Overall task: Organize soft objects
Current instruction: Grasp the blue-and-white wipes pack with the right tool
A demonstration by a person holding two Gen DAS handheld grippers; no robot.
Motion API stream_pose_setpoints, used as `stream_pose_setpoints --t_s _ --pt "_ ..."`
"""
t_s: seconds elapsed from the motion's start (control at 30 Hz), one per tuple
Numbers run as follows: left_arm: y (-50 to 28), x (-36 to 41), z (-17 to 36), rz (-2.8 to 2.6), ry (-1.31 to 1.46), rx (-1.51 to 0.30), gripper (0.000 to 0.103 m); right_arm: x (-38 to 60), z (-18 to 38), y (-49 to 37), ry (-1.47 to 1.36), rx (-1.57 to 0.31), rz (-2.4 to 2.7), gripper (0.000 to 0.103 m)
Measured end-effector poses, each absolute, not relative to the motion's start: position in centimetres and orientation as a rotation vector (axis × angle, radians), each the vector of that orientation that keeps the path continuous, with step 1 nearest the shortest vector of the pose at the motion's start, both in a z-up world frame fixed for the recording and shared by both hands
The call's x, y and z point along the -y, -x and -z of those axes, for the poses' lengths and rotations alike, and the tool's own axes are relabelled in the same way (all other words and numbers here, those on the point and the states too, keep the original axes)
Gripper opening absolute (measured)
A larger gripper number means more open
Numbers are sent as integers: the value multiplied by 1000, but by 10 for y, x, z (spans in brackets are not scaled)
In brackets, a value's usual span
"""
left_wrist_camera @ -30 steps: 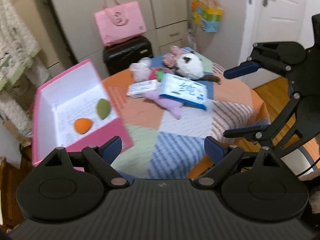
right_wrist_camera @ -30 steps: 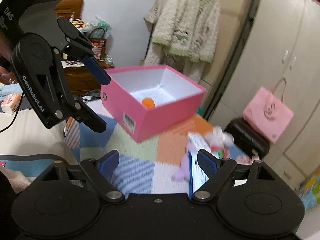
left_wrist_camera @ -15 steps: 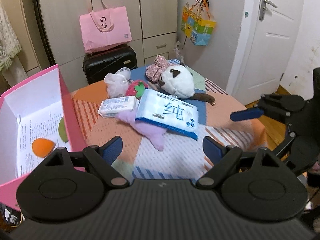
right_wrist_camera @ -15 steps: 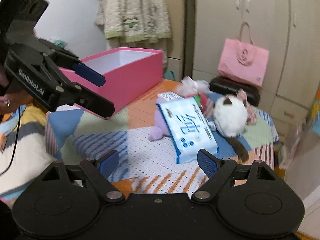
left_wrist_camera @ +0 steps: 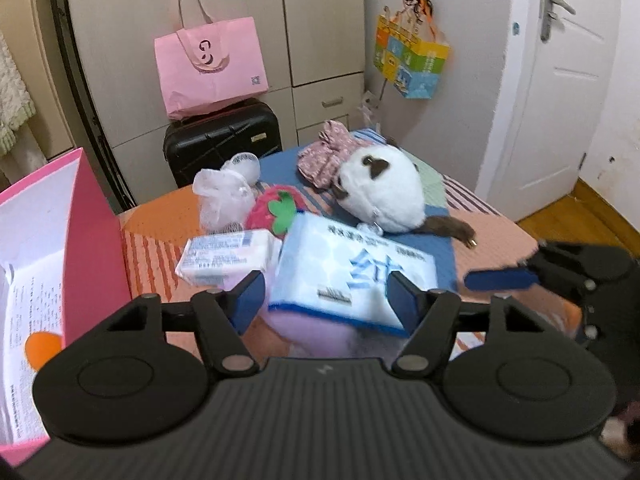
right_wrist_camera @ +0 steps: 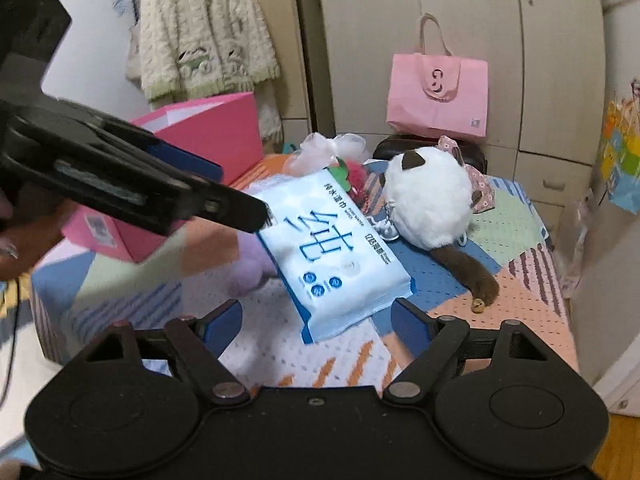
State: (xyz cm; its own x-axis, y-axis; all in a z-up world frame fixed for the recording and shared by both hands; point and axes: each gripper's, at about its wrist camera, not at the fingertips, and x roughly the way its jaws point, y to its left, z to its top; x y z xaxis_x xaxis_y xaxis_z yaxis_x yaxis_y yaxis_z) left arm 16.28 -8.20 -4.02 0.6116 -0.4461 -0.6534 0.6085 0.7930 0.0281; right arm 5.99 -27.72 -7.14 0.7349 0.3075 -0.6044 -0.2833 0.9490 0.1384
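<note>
Left gripper (left_wrist_camera: pixel 326 298) jaws closing, pads not yet touching the glossy rectangular wipes pack (left_wrist_camera: pixel 352 270) between them; right gripper (right_wrist_camera: pixel 318 322) jaws apart, narrowing, at the pack's near end. Pack lies on a lilac plush (right_wrist_camera: pixel 250 262), fluffy round white plush (right_wrist_camera: pixel 426 200) far right, pink box (left_wrist_camera: pixel 94 232) left.

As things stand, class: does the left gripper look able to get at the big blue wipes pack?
Probably yes. The left gripper sits right at the wipes pack, its jaws closing around the near edge; nothing lies between them, and the right gripper stays off to the side.
</note>
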Motion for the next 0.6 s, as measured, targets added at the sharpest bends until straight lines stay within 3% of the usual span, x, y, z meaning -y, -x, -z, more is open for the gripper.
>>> stream_pose_setpoints --t_s 0.17,0.23,0.3,0.6 --pt "-186 83 48 615 -193 -694 51 280 80 -63 -92 -659 -265 81" --pt "-192 84 53 606 -191 -693 48 280 83 -63 -124 -660 -280 80" --pt "-196 83 59 601 -182 -706 47 278 87 -62 -141 -652 -268 65" --pt "-188 85 64 595 -198 -695 42 275 95 -64 -157 -607 -246 57"
